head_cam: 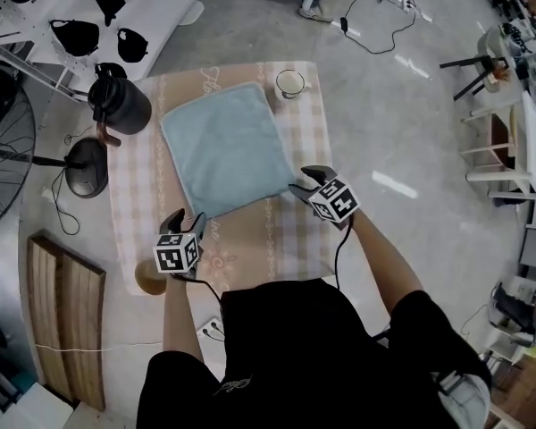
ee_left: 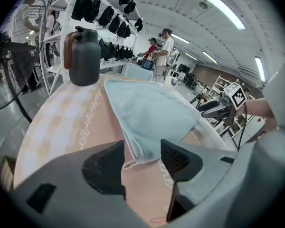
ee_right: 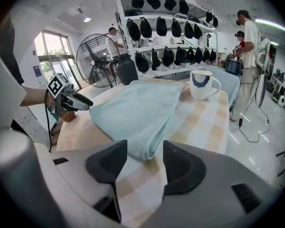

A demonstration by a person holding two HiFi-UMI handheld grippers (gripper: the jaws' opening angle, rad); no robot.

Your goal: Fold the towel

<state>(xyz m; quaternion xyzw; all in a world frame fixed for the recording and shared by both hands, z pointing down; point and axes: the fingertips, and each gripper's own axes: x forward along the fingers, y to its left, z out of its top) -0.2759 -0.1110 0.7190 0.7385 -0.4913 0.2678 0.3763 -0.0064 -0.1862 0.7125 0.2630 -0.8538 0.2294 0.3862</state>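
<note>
Pale blue terry, the towel lies already doubled in the middle of the table's checked tablecloth, its near edge toward the person.

Risks, as I judge them:
- The jug stands near the towel's far left corner, so a fold swung wide could brush it.
- The left gripper has its jaws apart, and the near left corner lies between them unpinched. The layers there look loose, with a hem loop poking out. Closing could catch only the top layer and split the fold, or nip the tablecloth beneath.
- The right gripper, also with its jaws spread, straddles the thick rounded fold at the near right corner. A shallow bite might slip off that bulge.
- The cup sits just beside the far right corner, so cloth carried forward could knock it.

The jug is dark, matt and rounded, with a brown handle. The towel is soft, nappy and limp, roughly square. The tablecloth is smooth, with beige and white checks and a printed scroll band. The cup is hard, glazed white with a blue mark.
</note>
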